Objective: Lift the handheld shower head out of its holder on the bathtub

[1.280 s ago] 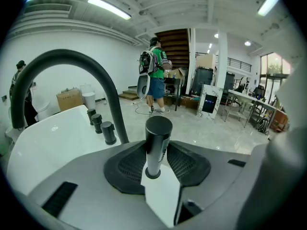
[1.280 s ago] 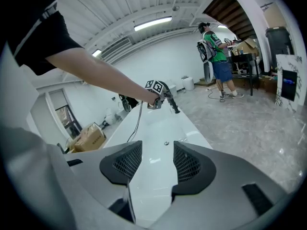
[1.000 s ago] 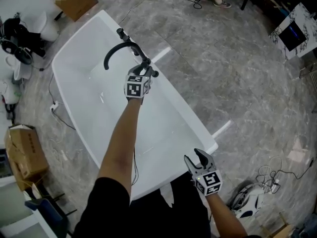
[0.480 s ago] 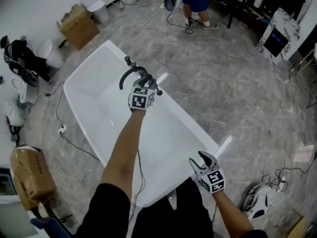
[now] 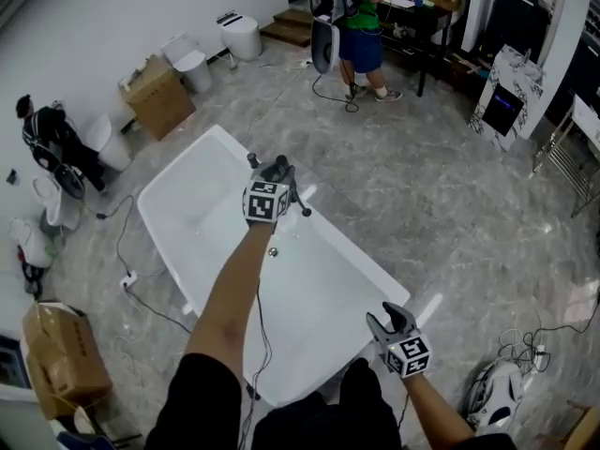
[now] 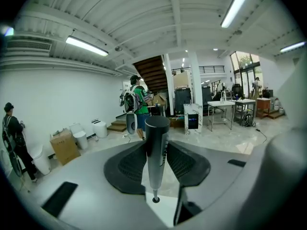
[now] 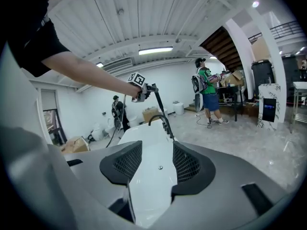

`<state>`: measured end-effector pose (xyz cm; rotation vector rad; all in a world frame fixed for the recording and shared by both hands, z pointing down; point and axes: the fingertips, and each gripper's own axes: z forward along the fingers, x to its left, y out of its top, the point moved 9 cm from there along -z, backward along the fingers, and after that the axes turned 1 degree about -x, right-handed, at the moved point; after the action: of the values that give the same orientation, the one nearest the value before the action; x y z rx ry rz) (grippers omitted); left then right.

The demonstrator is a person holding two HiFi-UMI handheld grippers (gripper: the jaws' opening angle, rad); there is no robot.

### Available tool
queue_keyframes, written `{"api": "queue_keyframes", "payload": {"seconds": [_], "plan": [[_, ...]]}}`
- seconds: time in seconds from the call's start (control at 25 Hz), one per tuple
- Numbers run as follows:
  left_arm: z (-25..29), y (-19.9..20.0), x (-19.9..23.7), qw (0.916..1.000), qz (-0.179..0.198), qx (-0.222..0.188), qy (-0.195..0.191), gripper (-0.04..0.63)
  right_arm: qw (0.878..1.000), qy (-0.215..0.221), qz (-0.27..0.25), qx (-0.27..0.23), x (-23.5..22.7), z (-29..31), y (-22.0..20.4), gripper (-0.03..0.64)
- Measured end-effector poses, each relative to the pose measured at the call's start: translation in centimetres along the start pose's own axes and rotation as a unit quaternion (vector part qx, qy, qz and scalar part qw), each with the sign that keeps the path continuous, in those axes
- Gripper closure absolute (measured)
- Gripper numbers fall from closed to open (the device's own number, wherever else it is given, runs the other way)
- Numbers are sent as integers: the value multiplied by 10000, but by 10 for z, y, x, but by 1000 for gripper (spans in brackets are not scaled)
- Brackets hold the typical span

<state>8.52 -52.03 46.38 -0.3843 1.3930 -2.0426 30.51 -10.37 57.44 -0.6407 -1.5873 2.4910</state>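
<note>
L hand-held gripper (image 5: 277,174) clamped the shower head (image 6: 156,152) upright by its handle, high above bathtub (image 5: 202,218) — prob. to clear the holder; R hand-held gripper (image 5: 388,319) wide, empty.

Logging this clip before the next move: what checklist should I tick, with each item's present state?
1. Grip: left hand-held gripper shut on shower head: ok.
2. Clearance: shower head held above the faucet: ok.
3. Slack left in the hose: cannot tell.
4. Spare hand: right hand-held gripper open, empty: ok.
5. Surroundings: bystander in green stands apart from the bathtub: ok.
</note>
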Motion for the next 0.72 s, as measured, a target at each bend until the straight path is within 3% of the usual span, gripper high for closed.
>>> {"api": "queue_keyframes", "payload": {"seconds": [0.24, 0.48, 0.72], "plan": [[-23, 52, -5, 9993, -77, -355, 91, 469, 9994, 155, 217, -206, 8, -16, 26, 425], [-49, 112, 2, 9966, -9, -805, 155, 469, 9991, 10, 276, -319, 8, -30, 53, 425], [-80, 160, 28, 9935, 277, -1090, 201, 468, 9994, 68, -65, -344, 11, -20, 86, 442]]}}
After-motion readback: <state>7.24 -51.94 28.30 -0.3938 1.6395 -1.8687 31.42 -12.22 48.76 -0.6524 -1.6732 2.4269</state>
